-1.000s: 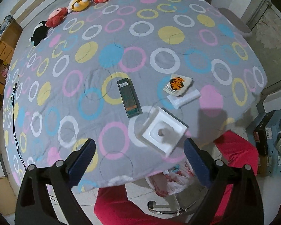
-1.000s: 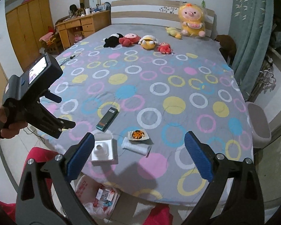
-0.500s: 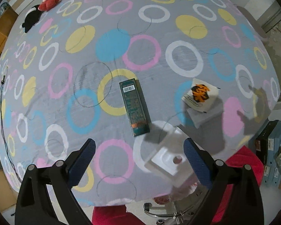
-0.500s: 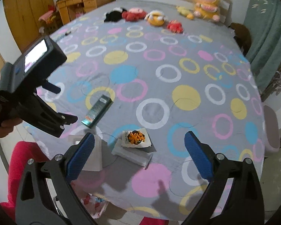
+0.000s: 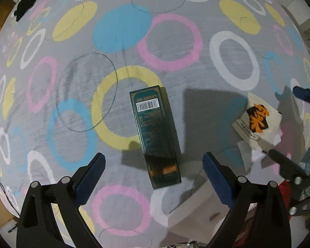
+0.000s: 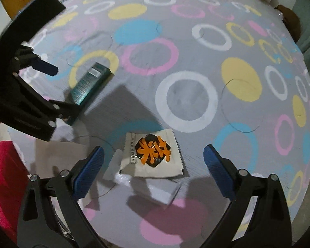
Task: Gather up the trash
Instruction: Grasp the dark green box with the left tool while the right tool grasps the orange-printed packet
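My left claw (image 5: 153, 163): jaws wide apart, empty, hovering over one dark green box (image 5: 155, 134) that lies flat on the bed (image 5: 122, 26), its near end between my fingertips. My right claw (image 6: 153, 161): also spread wide, empty, above one white sachet (image 6: 153, 155) with an orange-and-black label, which rests on one white packet (image 6: 159, 192) near the bed's edge. Also counted: one white square tray (image 5: 196, 208), just beside the box's near end, partly hidden.
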